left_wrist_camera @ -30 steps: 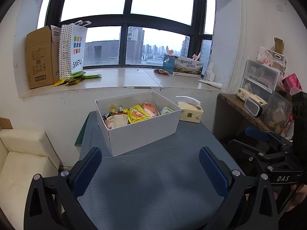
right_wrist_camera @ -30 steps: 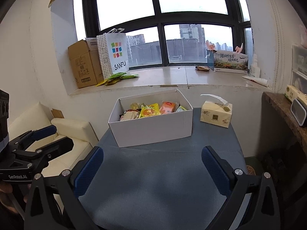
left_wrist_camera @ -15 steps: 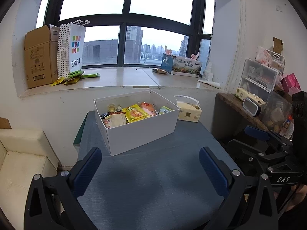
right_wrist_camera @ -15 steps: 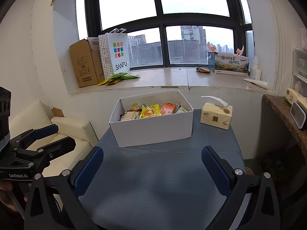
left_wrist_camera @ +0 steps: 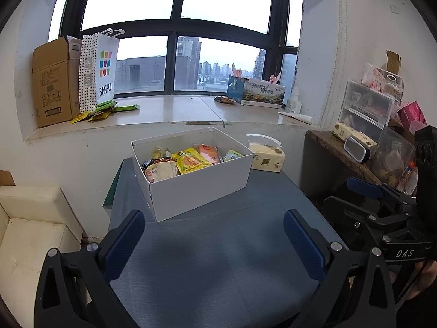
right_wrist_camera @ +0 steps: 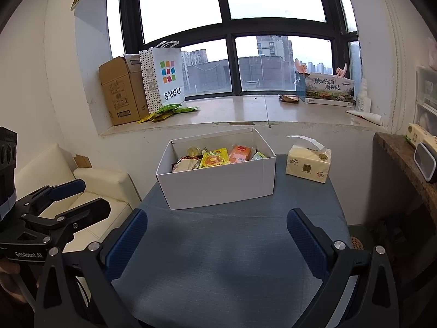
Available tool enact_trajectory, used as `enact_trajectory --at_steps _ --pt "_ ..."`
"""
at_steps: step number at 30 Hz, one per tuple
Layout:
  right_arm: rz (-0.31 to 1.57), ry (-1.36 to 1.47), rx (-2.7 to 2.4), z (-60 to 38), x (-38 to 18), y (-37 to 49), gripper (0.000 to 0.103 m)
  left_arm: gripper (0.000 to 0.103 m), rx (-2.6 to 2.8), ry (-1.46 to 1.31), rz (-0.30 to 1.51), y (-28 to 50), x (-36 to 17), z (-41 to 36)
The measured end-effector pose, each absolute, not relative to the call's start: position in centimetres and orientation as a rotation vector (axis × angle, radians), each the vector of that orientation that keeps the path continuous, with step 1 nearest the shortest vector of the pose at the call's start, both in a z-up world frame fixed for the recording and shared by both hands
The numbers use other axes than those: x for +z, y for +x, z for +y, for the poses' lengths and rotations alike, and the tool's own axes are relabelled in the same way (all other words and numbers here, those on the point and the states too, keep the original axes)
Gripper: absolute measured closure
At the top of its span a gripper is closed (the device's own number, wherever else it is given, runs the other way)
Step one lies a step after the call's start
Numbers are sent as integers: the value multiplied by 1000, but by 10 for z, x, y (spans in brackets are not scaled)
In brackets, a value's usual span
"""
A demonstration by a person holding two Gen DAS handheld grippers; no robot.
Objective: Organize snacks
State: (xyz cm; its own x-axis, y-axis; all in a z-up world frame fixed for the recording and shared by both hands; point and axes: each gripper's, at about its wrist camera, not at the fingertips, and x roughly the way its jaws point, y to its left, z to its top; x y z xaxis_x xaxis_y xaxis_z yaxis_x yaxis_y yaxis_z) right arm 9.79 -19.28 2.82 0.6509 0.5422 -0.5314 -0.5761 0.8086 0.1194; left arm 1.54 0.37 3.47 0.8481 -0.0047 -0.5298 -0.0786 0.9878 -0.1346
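The left tool (left_wrist_camera: 214,242) hangs wide open over the blue surface (left_wrist_camera: 218,259), empty. Ahead, the white box (right_wrist_camera: 218,188) holds the snack packets (right_wrist_camera: 214,158); a tissue pack (right_wrist_camera: 308,165) stands just right of it. The right tool (right_wrist_camera: 217,242) is likewise spread, gripping nothing.

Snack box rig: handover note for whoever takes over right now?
Left gripper: open, empty, above the blue table.
Right gripper: open, empty, same height.
White box stands at the table's far side with the snack packets lying loose inside. Tissue pack stands to its right.
Done: nothing visible; no snack is out or gripped.
Left: reach into the box and start sorting.
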Motion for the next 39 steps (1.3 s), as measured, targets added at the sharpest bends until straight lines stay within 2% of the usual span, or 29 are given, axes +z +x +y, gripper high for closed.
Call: enact_trajectory --at_steps 39 --pt "587 -56 635 -193 28 97 0 0 37 -150 579 17 32 1"
